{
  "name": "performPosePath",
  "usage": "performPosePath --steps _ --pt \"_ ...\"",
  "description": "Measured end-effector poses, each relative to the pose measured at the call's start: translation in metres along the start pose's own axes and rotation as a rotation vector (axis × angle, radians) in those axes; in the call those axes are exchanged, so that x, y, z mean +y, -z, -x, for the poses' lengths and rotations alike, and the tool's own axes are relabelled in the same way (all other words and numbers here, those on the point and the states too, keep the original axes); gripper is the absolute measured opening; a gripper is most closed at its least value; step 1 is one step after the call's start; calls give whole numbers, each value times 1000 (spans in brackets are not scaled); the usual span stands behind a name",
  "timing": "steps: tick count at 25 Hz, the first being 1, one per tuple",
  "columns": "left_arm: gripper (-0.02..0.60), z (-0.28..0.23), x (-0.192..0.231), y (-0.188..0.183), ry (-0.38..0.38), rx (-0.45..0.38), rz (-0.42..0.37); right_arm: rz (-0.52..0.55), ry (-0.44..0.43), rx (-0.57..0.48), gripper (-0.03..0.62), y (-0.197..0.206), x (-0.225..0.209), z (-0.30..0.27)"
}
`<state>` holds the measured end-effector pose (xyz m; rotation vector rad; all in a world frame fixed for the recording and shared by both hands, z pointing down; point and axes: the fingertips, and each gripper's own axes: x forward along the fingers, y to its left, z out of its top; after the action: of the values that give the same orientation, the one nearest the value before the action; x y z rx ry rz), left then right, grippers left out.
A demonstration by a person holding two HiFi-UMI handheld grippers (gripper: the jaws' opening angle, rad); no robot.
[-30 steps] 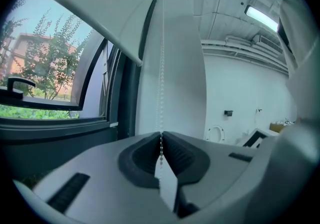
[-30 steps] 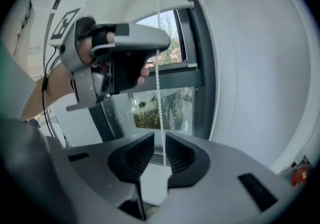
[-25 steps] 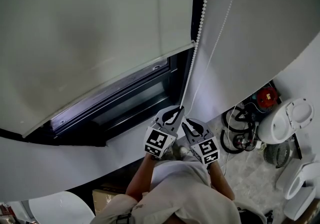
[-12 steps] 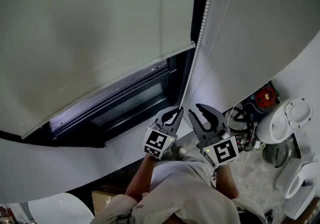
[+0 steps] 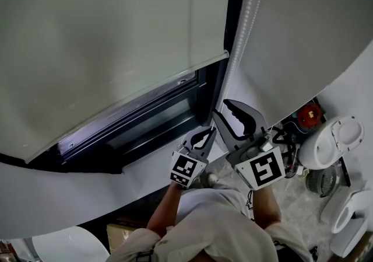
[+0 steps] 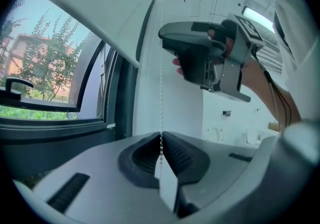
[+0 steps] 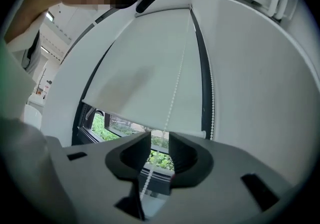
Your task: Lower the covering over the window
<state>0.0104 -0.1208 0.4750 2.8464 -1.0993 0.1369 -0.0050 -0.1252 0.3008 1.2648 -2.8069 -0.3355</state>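
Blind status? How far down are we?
Mostly down: the blind covers the window except a strip at the bottom. In hand: left claw is shut on the bead chain; right claw has just been opening, chain running loose between its jaws. Left: more pulls to close the strip.

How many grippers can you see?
2. The left gripper is low by the window, shut on the bead chain. The right gripper is higher beside it; its jaws have just been opening, with the chain loose between them. None seem hidden.
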Motion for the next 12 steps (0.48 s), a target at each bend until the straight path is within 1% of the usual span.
performPosePath --steps 2,3,4,6,9,12 --pt "20 0 -1 1 2 -3 -2 -4 0 -26 104 -6 -1 -7" --pt "20 0 -2 1 3 -5 -2 -10 6 -39 76 -8 -1 -9" --pt "20 0 -2 1 4 -7 -5 -15 12 -51 30 -9 0 -11" --pt "20 2 -4 0 2 -11 -14 -16 22 -71 3 -8 0 -13" --pt "20 4 -6 2 -2 -3 -21 -27 41 -70 -2 2 0 -13" --pt "20 3 -5 18 -6 38 -20 -40 36 -34 -3 17 5 -17"
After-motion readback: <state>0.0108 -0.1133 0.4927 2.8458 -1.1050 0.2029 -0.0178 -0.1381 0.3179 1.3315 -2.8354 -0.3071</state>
